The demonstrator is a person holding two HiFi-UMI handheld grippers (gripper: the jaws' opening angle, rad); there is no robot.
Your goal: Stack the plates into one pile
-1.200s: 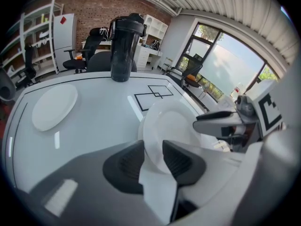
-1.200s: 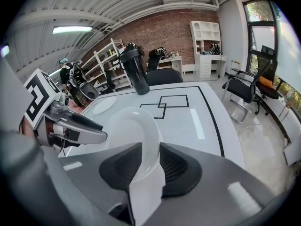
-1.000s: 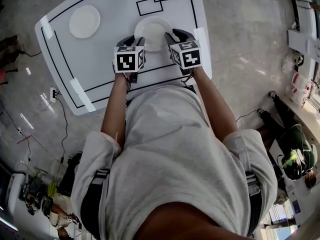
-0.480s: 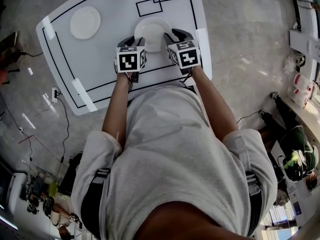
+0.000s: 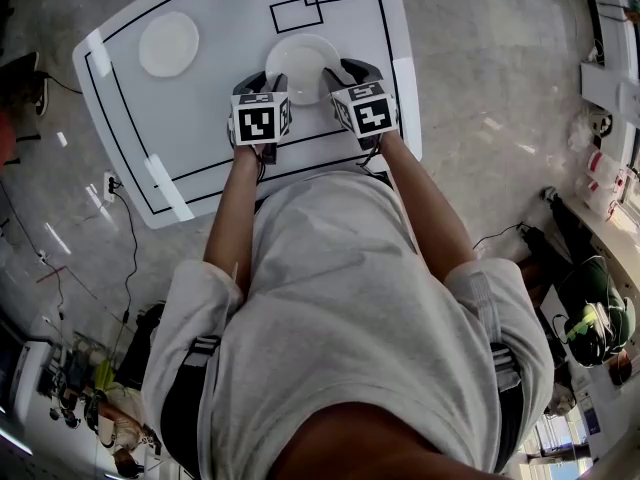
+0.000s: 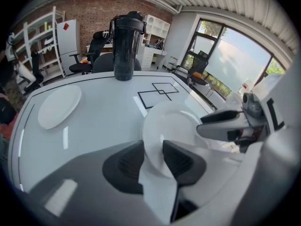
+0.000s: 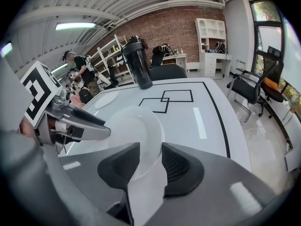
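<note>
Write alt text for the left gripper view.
The left gripper, jaws open, has the near rim of a white plate between them on a white table. A second plate lies far left; a dark tumbler stands behind.

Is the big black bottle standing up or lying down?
Standing up: the black bottle stands straight on the white table, lid on top.

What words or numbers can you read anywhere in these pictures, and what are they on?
No words or numbers can be read.
Left marker cube and right marker cube: black-and-white square patterns, not letters.
Table: only black outlines.
Near plate and far plate: blank.
Black tumbler: no label visible.
</note>
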